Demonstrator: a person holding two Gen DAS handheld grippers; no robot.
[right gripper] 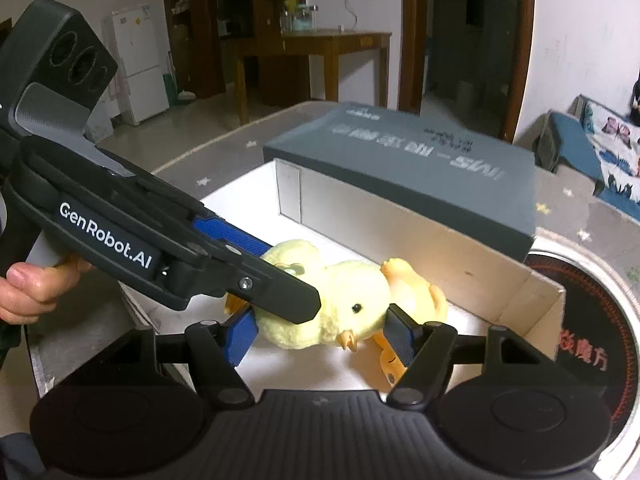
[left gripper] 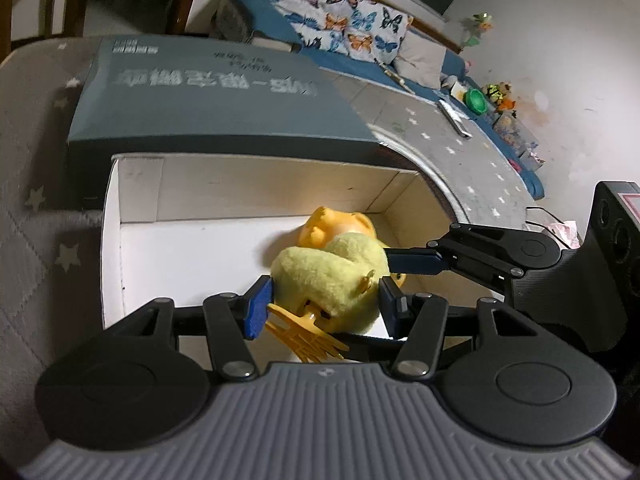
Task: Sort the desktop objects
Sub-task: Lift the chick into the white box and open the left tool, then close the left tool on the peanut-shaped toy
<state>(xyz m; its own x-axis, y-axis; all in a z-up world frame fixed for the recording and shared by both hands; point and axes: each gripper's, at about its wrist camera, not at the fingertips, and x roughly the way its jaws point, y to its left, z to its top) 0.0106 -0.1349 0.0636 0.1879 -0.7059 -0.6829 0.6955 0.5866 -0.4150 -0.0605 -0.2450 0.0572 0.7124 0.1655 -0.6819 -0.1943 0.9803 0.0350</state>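
One yellow plush chick point(right gripper: 340, 300) lies on its side inside one open white cardboard box point(left gripper: 136, 200), orange feet point(left gripper: 304, 332) sticking out toward the left camera. One grey-blue lid point(right gripper: 420, 160) sits along the box's far wall. Two claws meet at the toy. The left claw point(left gripper: 324, 304) has its two blue pads point(left gripper: 258, 308) pressed against the chick's body, holding it. The right claw point(right gripper: 322, 332) brackets the chick's head with its two pads; whether they squeeze or merely touch, I cannot tell. The box rests on a grey star-patterned desk point(left gripper: 44, 184).
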